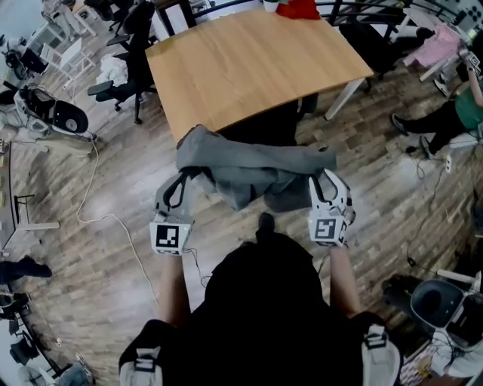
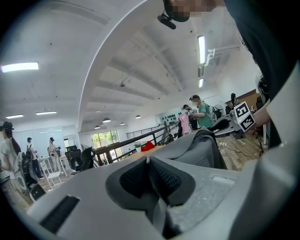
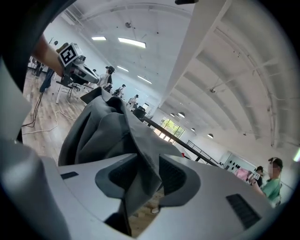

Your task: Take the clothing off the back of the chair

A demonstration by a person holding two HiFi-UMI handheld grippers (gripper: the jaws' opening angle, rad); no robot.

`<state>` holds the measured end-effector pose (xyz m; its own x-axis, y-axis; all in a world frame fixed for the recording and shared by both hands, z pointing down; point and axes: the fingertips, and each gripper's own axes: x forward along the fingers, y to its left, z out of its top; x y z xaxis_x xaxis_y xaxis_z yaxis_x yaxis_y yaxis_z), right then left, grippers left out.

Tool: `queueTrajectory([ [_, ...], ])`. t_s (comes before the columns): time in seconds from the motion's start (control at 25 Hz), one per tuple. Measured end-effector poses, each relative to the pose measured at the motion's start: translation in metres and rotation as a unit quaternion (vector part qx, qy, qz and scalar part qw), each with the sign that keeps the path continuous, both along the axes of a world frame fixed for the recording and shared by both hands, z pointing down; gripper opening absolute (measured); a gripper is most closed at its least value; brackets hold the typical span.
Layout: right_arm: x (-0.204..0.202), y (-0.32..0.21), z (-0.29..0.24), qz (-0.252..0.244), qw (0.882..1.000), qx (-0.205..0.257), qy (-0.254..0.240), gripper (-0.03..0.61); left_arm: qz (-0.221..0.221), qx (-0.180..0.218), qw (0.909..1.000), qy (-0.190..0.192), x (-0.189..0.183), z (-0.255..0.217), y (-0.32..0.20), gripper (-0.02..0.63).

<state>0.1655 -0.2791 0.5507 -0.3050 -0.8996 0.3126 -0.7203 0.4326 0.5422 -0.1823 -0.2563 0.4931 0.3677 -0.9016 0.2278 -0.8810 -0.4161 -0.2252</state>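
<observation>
A grey garment (image 1: 249, 177) hangs stretched between my two grippers, above a black chair (image 1: 264, 128) at the wooden table's near edge. My left gripper (image 1: 181, 181) is shut on the garment's left end, which is bunched up there. In the left gripper view the pads of that gripper (image 2: 149, 161) meet, and the garment (image 2: 201, 145) trails off to the right. My right gripper (image 1: 326, 175) is at the garment's right end. In the right gripper view its jaws (image 3: 149, 171) stand apart, and a fold of the garment (image 3: 108, 131) hangs loosely between the pads.
The wooden table (image 1: 249, 60) stands just beyond the chair, with a red item (image 1: 298, 9) at its far edge. A black office chair (image 1: 132, 71) is at the table's left. A seated person (image 1: 453, 113) is at the right. A white cable (image 1: 98, 211) runs over the floor at the left.
</observation>
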Motion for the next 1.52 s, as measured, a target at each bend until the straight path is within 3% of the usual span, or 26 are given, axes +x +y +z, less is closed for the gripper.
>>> queueTrajectory([
  [0.24, -0.007, -0.012, 0.000, -0.039, 0.992, 0.051, 0.108, 0.184, -0.048, -0.004, 0.9982, -0.036, -0.011, 0.020, -0.008, 0.073],
  [0.4, -0.010, -0.019, 0.002, -0.048, 0.989, 0.064, 0.125, 0.199, -0.081, -0.016, 0.9960, -0.036, -0.021, 0.032, -0.010, 0.119],
  [0.6, -0.011, -0.026, -0.001, -0.060, 0.984, 0.092, 0.138, 0.202, -0.089, -0.018, 0.9954, -0.031, -0.026, 0.045, -0.018, 0.161],
  [0.72, -0.013, -0.029, -0.006, -0.068, 0.982, 0.108, 0.138, 0.196, -0.097, -0.039, 0.9941, -0.029, -0.030, 0.059, -0.023, 0.172],
  [0.92, -0.019, -0.033, -0.015, -0.086, 0.981, 0.122, 0.126, 0.134, -0.106, -0.025, 0.9940, -0.015, -0.029, 0.060, -0.039, 0.178],
  [1.12, -0.021, -0.038, -0.019, -0.095, 0.982, 0.122, 0.110, 0.012, -0.106, -0.023, 0.9940, -0.015, -0.025, 0.064, -0.050, 0.178],
  [1.4, -0.019, -0.040, -0.017, -0.082, 0.988, 0.097, 0.083, 0.006, -0.099, -0.032, 0.9943, -0.024, -0.026, 0.073, -0.060, 0.175],
  [1.52, -0.021, -0.038, -0.020, -0.071, 0.990, 0.093, 0.077, 0.006, -0.093, -0.026, 0.9950, -0.023, -0.028, 0.070, -0.061, 0.145],
])
